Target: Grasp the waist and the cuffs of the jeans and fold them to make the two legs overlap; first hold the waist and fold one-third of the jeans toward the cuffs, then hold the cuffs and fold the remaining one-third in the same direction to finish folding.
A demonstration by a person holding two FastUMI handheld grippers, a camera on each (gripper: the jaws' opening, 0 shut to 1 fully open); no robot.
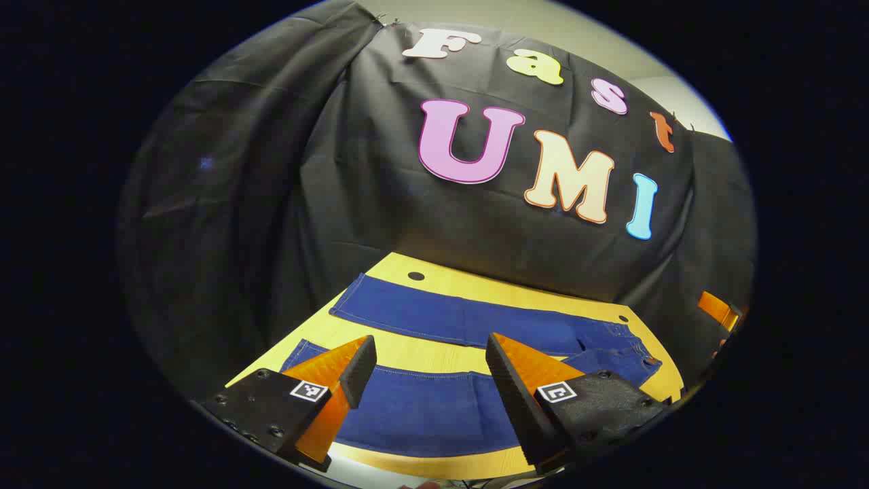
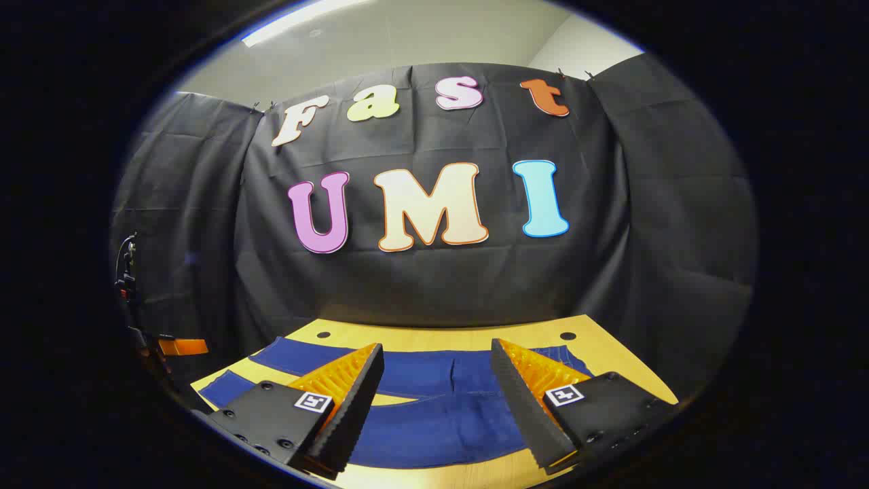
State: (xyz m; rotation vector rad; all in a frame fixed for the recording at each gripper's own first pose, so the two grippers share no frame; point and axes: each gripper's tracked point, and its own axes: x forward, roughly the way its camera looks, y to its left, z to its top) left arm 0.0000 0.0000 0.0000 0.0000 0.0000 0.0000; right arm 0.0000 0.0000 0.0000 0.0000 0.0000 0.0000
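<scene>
Two legs of the blue jeans (image 1: 434, 407) lie spread apart, flat on the wooden surface (image 1: 475, 282); both grippers' jaws spread, holding nothing.

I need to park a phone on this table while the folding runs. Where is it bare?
The yellow wooden table is bare in a strip between the blue denim jeans and the black cloth wall, in a narrow wedge between the two spread legs, and along the near edge. Elsewhere the jeans cover it.
</scene>
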